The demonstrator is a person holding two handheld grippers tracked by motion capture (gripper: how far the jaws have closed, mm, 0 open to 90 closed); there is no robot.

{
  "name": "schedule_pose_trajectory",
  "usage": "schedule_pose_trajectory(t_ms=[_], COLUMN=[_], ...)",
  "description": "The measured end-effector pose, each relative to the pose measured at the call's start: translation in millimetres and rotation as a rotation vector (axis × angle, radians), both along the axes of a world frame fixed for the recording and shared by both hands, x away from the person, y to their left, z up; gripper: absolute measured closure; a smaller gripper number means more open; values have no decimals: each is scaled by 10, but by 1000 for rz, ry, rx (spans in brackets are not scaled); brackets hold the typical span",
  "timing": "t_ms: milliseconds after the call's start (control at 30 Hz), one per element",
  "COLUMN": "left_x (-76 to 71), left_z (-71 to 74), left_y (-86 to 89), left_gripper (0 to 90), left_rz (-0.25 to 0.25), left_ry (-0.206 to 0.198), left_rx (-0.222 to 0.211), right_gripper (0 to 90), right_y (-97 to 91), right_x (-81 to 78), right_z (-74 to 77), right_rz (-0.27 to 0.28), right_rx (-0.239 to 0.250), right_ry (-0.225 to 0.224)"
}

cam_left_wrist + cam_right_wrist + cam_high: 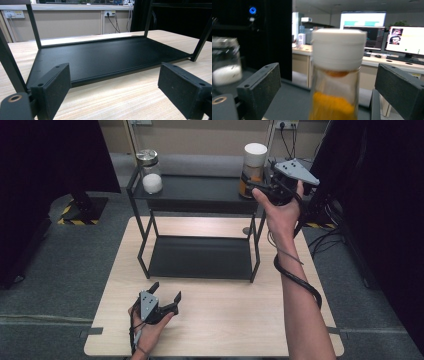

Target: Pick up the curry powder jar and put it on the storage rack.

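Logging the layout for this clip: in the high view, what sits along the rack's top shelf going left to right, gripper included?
Glass jar with a metal lid and white contents → jar with a white cap and orange contents → right gripper, open beside that jar, the person's hand holding it.
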State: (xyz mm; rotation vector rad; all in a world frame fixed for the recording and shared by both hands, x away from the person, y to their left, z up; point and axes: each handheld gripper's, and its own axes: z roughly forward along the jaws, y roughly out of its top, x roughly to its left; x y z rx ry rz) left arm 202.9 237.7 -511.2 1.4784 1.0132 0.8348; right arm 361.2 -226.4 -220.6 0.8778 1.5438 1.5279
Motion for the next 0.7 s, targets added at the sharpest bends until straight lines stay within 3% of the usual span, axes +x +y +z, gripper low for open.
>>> schedule_pose_trajectory(t_ms=[233, 700], left_x=[-3, 1], left_z=[-1, 2], left_y=[-14, -6], left_gripper=[107, 107], left_rz=[3, 5], left_ry=[-1, 3], left_rx=[1, -4], right_gripper=[67, 67], right_y=[-52, -135], right_x=[-186, -364], right_z=[-128, -350], right_rz=[30, 61], right_rx=[-7, 26], right_ry=[-9, 2])
